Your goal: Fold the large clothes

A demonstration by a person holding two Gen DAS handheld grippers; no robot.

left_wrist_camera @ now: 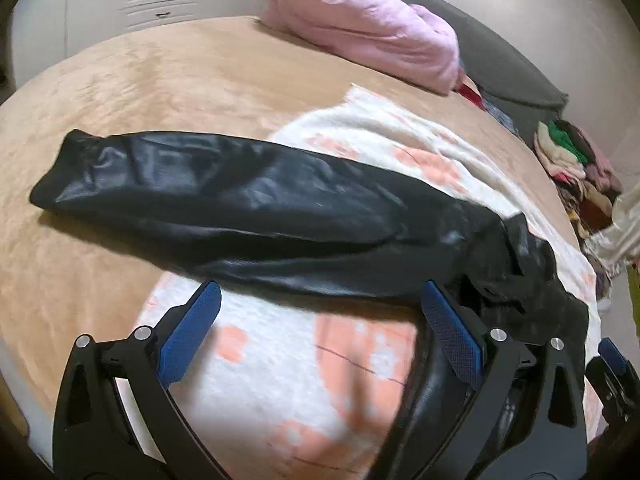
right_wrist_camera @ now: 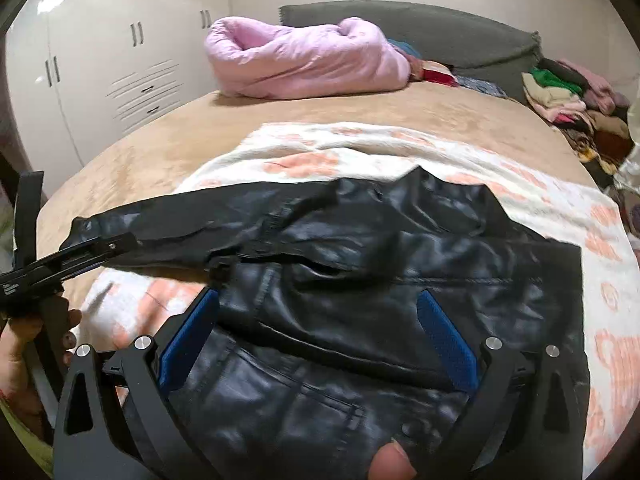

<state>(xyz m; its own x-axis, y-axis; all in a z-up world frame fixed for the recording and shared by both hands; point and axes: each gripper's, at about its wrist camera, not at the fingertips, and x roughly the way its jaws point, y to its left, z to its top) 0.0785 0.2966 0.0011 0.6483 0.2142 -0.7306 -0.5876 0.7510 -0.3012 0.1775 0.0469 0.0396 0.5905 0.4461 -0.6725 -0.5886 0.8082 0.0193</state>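
Observation:
A black leather jacket (right_wrist_camera: 360, 248) lies on a white blanket with peach flowers (right_wrist_camera: 560, 208). Its body is spread under my right gripper (right_wrist_camera: 318, 294), which hovers over it wide open, pads off the leather. One sleeve (left_wrist_camera: 192, 184) stretches out to the left across the bed. My left gripper (left_wrist_camera: 320, 286) is open just short of that sleeve, over the blanket (left_wrist_camera: 280, 360), with a fold of the jacket (left_wrist_camera: 424, 384) beside its right finger. In the right wrist view the left gripper (right_wrist_camera: 60, 264) shows at the left edge, held in a hand (right_wrist_camera: 20, 348).
A tan bedspread (left_wrist_camera: 140, 80) covers the bed. A bundled pink duvet (right_wrist_camera: 304, 60) lies at the far end by a grey headboard (right_wrist_camera: 440, 28). A heap of mixed clothes (right_wrist_camera: 568, 96) sits at the right. White wardrobe doors (right_wrist_camera: 100, 60) stand on the left.

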